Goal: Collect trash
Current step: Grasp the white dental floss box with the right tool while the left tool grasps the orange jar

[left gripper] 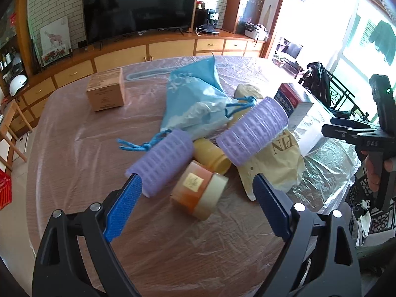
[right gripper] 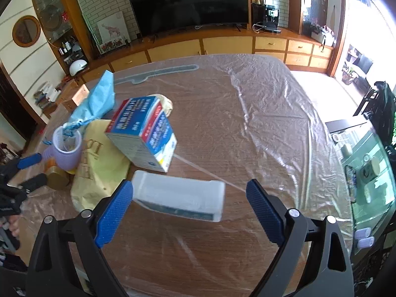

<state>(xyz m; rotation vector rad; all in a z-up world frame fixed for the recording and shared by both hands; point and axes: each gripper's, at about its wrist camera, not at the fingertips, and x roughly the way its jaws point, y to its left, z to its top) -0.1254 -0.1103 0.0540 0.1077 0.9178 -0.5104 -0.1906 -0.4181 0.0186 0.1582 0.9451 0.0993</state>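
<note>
Hovering left gripper (left gripper: 195, 205) spread, right gripper (right gripper: 188, 205) spread

Two purple rollers (left gripper: 162, 162) (left gripper: 252, 131), two drawstring bags (left gripper: 195, 99) (left gripper: 277, 165), three boxes (left gripper: 106, 92) (left gripper: 295, 105) (right gripper: 178, 195), two jars (left gripper: 198, 190) (left gripper: 211, 156).

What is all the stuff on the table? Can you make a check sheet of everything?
Surface: round wooden table under wrinkled clear plastic sheet.
Job's things: two purple rollers, blue drawstring bag, yellow paper bag, orange-and-cream tub, yellow jar, blue-and-white carton, white flat box, all bunched together.
Clutter: brown cardboard box, apart from the pile.
Grippers: left gripper open, empty; right gripper open, the white flat box between its fingers, not squeezed.
Cables: white cable on the TV cabinet.
Surroundings: television, wooden cabinets, bright window.
</note>
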